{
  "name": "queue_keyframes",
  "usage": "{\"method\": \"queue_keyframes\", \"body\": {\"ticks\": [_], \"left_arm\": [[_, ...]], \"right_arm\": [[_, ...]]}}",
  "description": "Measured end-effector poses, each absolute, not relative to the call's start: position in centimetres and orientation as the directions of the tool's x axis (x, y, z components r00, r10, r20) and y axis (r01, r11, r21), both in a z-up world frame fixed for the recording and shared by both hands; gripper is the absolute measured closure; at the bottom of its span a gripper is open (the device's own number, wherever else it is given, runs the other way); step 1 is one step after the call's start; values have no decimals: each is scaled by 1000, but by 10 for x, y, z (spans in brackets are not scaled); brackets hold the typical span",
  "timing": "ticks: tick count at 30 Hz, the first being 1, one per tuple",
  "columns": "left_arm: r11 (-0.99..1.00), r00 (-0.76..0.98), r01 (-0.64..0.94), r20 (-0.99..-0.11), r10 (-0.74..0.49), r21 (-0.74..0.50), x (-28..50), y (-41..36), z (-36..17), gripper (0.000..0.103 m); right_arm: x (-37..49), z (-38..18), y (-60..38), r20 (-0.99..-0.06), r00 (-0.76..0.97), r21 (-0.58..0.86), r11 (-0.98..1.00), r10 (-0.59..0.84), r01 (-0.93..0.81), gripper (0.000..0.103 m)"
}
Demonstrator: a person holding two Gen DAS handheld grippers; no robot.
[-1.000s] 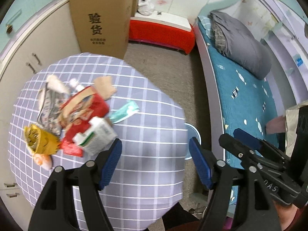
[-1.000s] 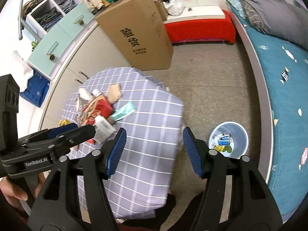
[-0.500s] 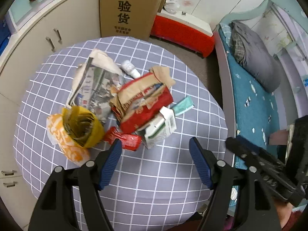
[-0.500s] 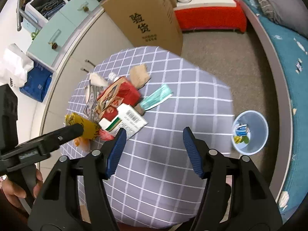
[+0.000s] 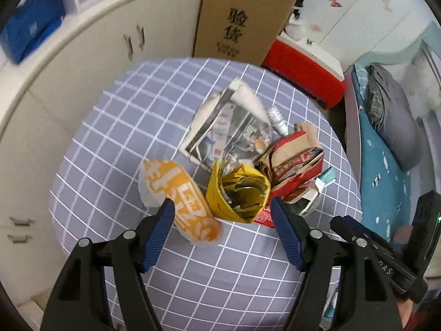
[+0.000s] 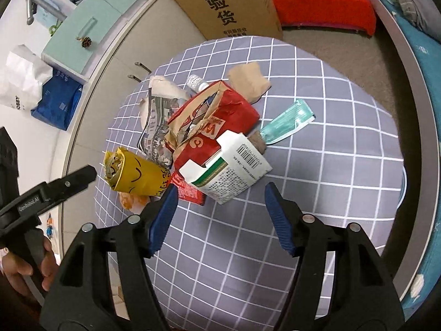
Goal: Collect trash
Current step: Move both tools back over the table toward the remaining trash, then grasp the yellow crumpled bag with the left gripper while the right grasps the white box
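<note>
A heap of trash lies on a table with a grey checked cloth (image 5: 115,143). It holds a yellow bag (image 5: 238,190), an orange and white wrapper (image 5: 179,193), a newspaper (image 5: 228,127), a torn red paper bag (image 6: 212,124), a white carton (image 6: 228,171), a teal wrapper (image 6: 286,122), a small bottle (image 6: 196,82) and a crumpled brown paper (image 6: 249,80). My left gripper (image 5: 223,212) is open, just above the yellow bag and orange wrapper. My right gripper (image 6: 220,197) is open, right in front of the white carton.
A tall cardboard box (image 5: 242,19) stands behind the table beside cream cabinets (image 5: 91,55). A red bench (image 6: 325,8) and a bed with a teal sheet (image 5: 386,171) are at the right. A blue bag (image 6: 58,102) sits on the left.
Both grippers have moved in closer to the trash heap. The left one has swung left over the yellow bag; the bin has left the right wrist view.
</note>
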State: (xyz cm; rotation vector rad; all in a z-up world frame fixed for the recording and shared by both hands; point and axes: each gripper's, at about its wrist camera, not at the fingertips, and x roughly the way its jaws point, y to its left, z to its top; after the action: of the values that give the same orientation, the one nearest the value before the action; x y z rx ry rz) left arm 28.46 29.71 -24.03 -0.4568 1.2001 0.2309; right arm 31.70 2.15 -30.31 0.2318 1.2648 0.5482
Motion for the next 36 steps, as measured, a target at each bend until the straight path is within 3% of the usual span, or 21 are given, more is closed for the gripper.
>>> {"method": "queue_keyframes", "body": {"ticks": [4, 7, 9, 19, 27, 31, 35, 36], "left_arm": [[894, 311, -389, -945, -100, -223, 298, 296, -254, 52], [905, 265, -368, -957, -119, -215, 308, 290, -264, 87], [907, 268, -364, -957, -114, -211, 309, 289, -266, 95], [915, 323, -341, -941, -99, -213, 303, 286, -248, 101], [916, 367, -323, -924, -110, -237, 297, 279, -231, 102], [919, 381, -306, -916, -122, -250, 296, 270, -226, 102], [925, 398, -279, -907, -135, -260, 295, 261, -221, 102], [926, 400, -273, -906, -137, -261, 295, 258, -220, 102]], "right_arm": [[322, -311, 26, -844, 188, 466, 860, 503, -209, 36], [326, -314, 29, -851, 196, 459, 872, 487, -171, 33], [329, -317, 30, -851, 201, 465, 874, 486, -143, 31], [342, -344, 49, -882, 168, 441, 897, 440, -32, 26], [346, -366, 31, -836, 112, 547, 833, 537, 87, 28], [346, -370, 18, -813, 89, 581, 808, 575, 93, 43], [335, -360, 15, -784, 85, 619, 783, 614, 51, 68], [333, -357, 16, -785, 85, 618, 785, 614, 32, 70]]}}
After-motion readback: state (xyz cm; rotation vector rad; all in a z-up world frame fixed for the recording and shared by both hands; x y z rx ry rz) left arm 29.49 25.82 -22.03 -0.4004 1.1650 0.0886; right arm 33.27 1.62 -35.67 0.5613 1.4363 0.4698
